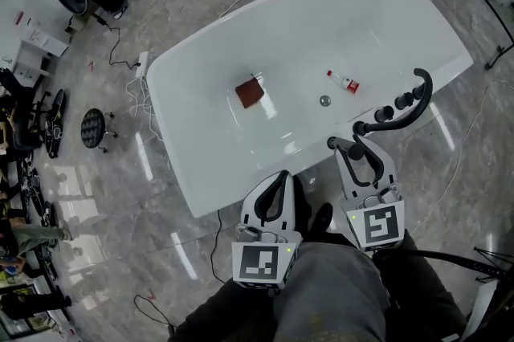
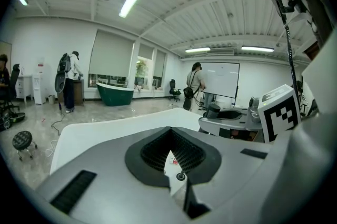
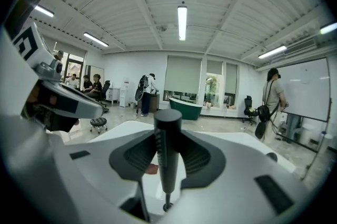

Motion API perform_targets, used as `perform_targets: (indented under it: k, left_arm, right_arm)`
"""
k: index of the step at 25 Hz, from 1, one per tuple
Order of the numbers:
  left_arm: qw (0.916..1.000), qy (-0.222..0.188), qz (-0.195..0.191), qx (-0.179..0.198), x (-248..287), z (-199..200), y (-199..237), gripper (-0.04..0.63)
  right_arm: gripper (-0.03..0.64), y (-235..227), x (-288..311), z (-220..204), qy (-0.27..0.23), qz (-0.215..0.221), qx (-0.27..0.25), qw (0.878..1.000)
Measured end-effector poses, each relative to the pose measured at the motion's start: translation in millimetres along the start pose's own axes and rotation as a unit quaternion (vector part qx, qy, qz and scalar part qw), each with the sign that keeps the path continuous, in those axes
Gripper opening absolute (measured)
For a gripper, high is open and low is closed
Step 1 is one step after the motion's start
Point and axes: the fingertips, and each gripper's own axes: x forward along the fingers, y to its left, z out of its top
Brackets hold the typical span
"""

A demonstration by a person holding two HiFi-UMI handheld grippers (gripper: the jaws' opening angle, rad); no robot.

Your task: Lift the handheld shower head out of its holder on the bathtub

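Observation:
The white bathtub (image 1: 201,67) lies in front of me, with its black curved faucet (image 1: 419,91) and knobs on the near right rim. My right gripper (image 1: 353,149) is over that rim, shut on the black handheld shower head (image 1: 337,144). In the right gripper view the shower head (image 3: 167,149) stands upright between the dark pads (image 3: 131,157), its thin hose end hanging below. My left gripper (image 1: 278,181) hovers at the tub's near edge to the left, its fingertips together and nothing in them. In the left gripper view only a thin gap shows between the fingers (image 2: 158,152).
Inside the tub lie a red-brown square pad (image 1: 250,92), a small bottle with a red cap (image 1: 344,82) and the drain (image 1: 324,100). Cables and a power strip (image 1: 142,61) run on the floor left of the tub, near a black stool (image 1: 93,127). People stand far off.

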Motion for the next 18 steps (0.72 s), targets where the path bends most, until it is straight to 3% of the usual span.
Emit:
perform_targets:
  k: [9,18]
  left_arm:
    - [0.9997,-0.025,0.003,0.008,-18.4,17.9,-0.7,0.003]
    - [0.9995,-0.026,-0.001,0.018,-23.6,25.4,-11.3,0.003]
  right_arm:
    - [0.141,4.4,-13.1,20.6,-0.013,-0.01,-0.03,0.999]
    - [0.141,0.7,-24.6,25.3,-0.021,-0.016,-0.021,0.999]
